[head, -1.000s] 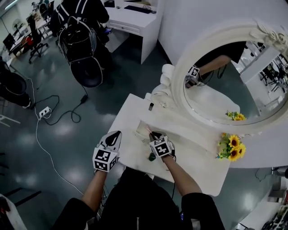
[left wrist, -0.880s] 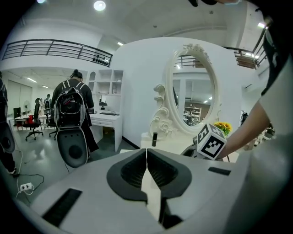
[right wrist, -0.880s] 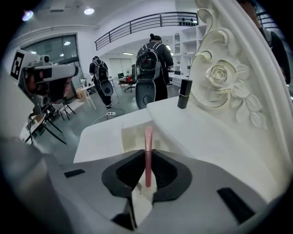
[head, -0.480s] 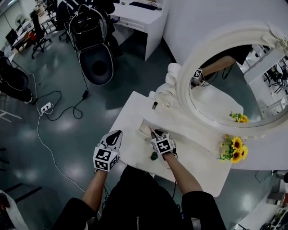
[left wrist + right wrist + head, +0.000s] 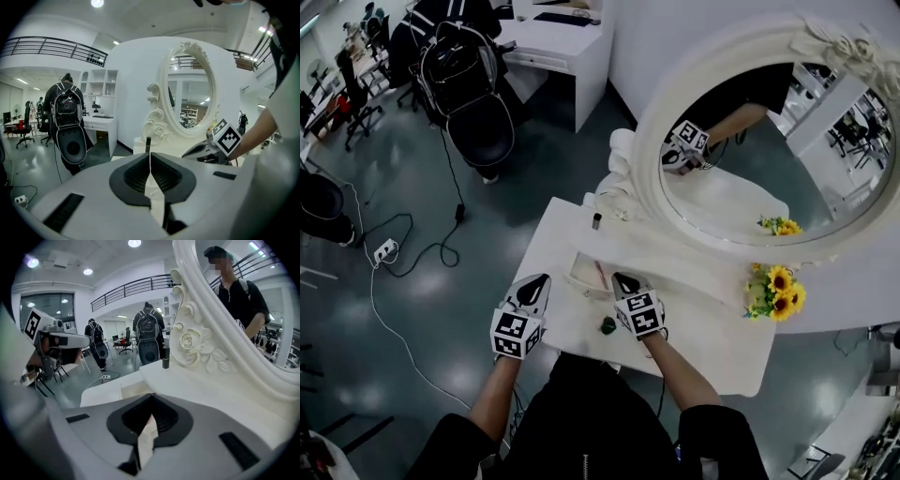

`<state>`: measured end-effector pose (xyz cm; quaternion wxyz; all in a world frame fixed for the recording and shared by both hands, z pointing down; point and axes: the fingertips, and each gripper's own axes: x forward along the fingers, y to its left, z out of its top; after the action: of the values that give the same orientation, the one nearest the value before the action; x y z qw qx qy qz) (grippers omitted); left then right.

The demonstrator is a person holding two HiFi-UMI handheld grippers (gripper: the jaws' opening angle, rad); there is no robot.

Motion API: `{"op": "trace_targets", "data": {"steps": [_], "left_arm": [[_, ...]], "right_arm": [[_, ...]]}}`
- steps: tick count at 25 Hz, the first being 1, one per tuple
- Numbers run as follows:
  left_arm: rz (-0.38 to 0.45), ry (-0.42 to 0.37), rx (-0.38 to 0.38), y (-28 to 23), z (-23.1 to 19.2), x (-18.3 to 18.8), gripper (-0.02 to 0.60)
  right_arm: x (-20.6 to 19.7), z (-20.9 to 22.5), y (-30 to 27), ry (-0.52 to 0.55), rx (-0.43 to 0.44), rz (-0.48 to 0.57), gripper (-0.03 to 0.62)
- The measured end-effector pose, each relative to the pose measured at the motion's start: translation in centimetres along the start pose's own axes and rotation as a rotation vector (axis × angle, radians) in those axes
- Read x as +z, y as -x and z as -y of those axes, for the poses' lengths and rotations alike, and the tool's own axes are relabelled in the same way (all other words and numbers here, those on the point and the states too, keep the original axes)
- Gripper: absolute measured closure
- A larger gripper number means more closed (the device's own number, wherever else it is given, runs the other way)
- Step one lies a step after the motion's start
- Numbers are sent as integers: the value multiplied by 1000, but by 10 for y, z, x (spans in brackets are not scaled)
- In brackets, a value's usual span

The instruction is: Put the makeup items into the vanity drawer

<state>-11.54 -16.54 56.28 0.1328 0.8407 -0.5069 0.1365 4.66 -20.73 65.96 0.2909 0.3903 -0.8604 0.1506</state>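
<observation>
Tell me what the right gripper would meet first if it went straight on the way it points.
Most likely the open drawer in the vanity top: the right gripper, jaws shut, tilts down toward it. The small dark bottle stands farther back, though depth is hard to judge.

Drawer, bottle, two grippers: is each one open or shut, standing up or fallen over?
Drawer: open, pink item inside.
Bottle: standing upright on the vanity.
Left gripper: shut, empty.
Right gripper: just closed, shut, nothing between.
</observation>
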Motion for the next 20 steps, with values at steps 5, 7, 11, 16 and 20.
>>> {"op": "trace_targets", "data": {"steps": [5,7,11,16,20], "left_arm": [[15,-28,-50,-15,18,12,558],[18,-33,-74,-21,26,16,558],[20,-37,-112,-29,40,18,558],[5,-32,-137,-30,45,8,558],[-18,-19,-133,-26,44,-6,558]], "right_arm": [[6,16,38,-37,-57,64,589],[6,23,53,-54,-81,91,589],[-2,29,72,-72,-109,107,589],[-19,24,73,-107,-120,120,588],[-38,7,69,-103,-98,97,586]]}}
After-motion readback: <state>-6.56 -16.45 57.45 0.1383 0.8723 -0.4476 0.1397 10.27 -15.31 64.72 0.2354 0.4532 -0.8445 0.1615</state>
